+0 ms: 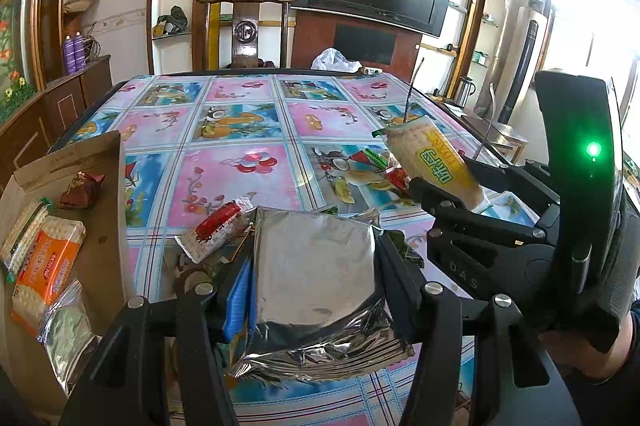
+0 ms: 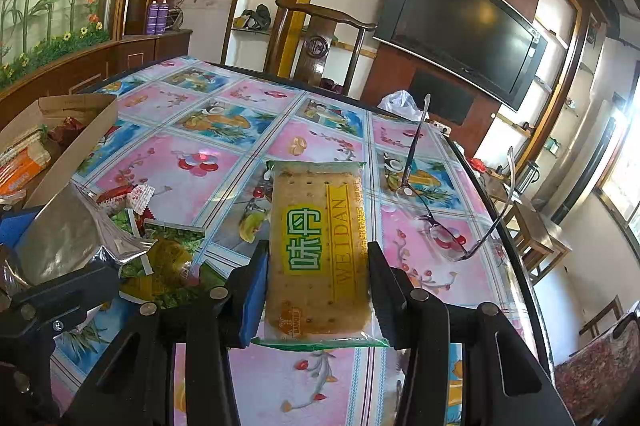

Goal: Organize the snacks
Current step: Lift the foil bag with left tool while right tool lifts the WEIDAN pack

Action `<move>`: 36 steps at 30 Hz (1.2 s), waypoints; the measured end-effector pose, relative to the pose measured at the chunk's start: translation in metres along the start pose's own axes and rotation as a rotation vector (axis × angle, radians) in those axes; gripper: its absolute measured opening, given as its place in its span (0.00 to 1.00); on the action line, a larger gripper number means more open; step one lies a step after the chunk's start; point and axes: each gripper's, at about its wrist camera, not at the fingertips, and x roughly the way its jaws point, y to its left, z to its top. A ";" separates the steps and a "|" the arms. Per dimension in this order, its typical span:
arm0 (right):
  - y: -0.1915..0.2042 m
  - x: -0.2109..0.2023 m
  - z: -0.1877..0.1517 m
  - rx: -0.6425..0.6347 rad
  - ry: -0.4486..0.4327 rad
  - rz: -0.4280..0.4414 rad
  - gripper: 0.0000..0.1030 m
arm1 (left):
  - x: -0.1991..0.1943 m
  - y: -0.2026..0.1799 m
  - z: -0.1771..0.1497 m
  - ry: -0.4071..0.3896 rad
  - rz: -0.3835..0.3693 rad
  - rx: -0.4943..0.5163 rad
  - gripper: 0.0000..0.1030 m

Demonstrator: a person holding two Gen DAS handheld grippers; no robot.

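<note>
My left gripper (image 1: 316,274) is shut on a silver foil snack packet (image 1: 316,266) and holds it above the table. My right gripper (image 2: 318,278) is shut on a yellow-labelled cracker packet (image 2: 318,250), also seen in the left wrist view (image 1: 436,158). A cardboard box (image 1: 100,178) at the left holds an orange cracker packet (image 1: 48,266), a dark red snack (image 1: 80,188) and a foil packet (image 1: 68,338). A red-and-white packet (image 1: 216,230) and a green-yellow packet (image 2: 168,266) lie on the table near the grippers.
The table has a floral patterned cloth (image 1: 248,130). A pair of glasses (image 2: 440,226) lies at the right side. A wooden chair (image 1: 244,26) stands behind the table's far edge, with a white plastic bag (image 1: 336,60) near it.
</note>
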 end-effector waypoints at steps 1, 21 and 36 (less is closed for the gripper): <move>0.000 0.000 0.001 -0.001 -0.001 -0.001 0.48 | 0.000 0.001 0.000 -0.001 0.000 -0.001 0.54; -0.002 0.000 0.003 -0.003 -0.006 -0.010 0.48 | -0.005 0.004 0.003 -0.014 0.004 -0.010 0.54; -0.004 0.000 0.004 -0.008 -0.008 -0.018 0.48 | -0.009 0.003 0.005 -0.030 0.008 -0.019 0.54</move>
